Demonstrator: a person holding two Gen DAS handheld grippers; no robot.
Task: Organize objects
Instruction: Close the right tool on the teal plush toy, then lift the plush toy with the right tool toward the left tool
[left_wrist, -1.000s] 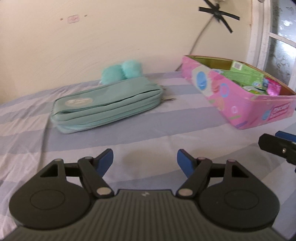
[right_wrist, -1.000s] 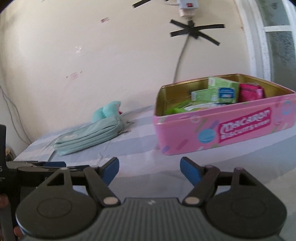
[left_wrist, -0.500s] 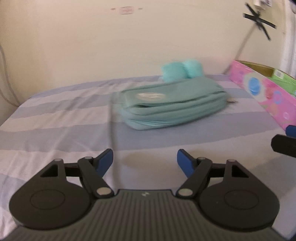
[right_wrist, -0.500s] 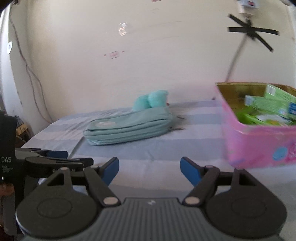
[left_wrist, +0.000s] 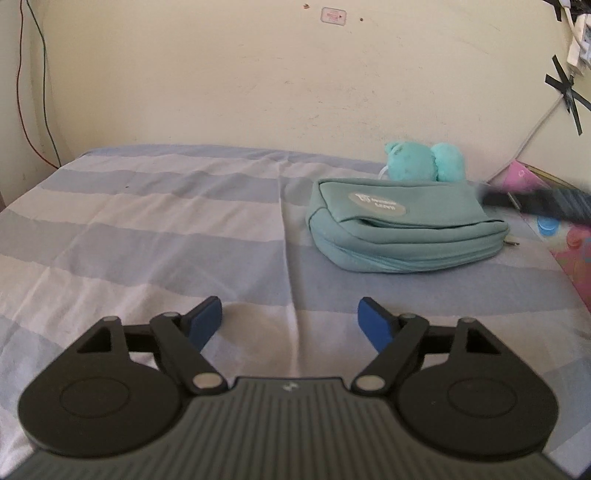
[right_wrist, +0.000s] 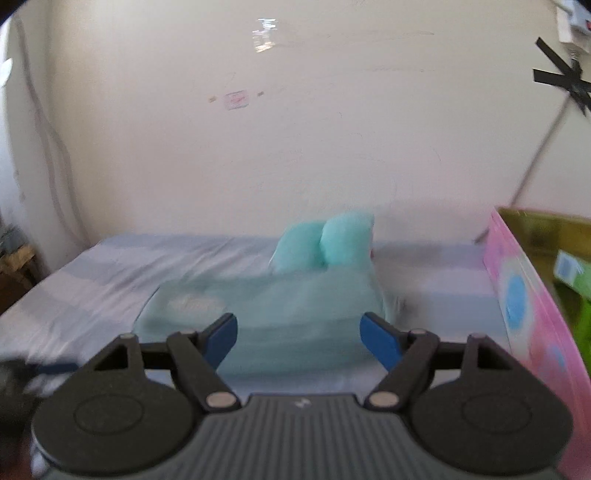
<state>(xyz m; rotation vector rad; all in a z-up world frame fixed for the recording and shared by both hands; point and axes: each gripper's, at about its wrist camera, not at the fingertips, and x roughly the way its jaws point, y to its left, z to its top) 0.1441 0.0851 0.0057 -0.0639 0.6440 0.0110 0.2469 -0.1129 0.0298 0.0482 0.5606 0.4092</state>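
A teal zip pouch (left_wrist: 402, 229) lies on the striped bed sheet (left_wrist: 147, 221), with a teal plush toy (left_wrist: 424, 162) behind it against the wall. My left gripper (left_wrist: 291, 323) is open and empty, low over the sheet, well short of the pouch. My right gripper (right_wrist: 299, 336) is open and empty, close in front of the pouch (right_wrist: 266, 306), which looks blurred. The plush (right_wrist: 325, 243) rises behind it. The right gripper shows as a dark blur (left_wrist: 539, 201) over the pouch's right end in the left wrist view.
A pink biscuit tin (right_wrist: 532, 317) holding green boxes (right_wrist: 572, 273) stands right of the pouch; its corner shows in the left wrist view (left_wrist: 569, 243). A cream wall with taped cable (left_wrist: 565, 92) backs the bed. Wires (left_wrist: 40, 85) hang at the left.
Both grippers swung left, so the pouch and tin slid right in view. The right gripper moved in close to the pouch. Both stayed open.
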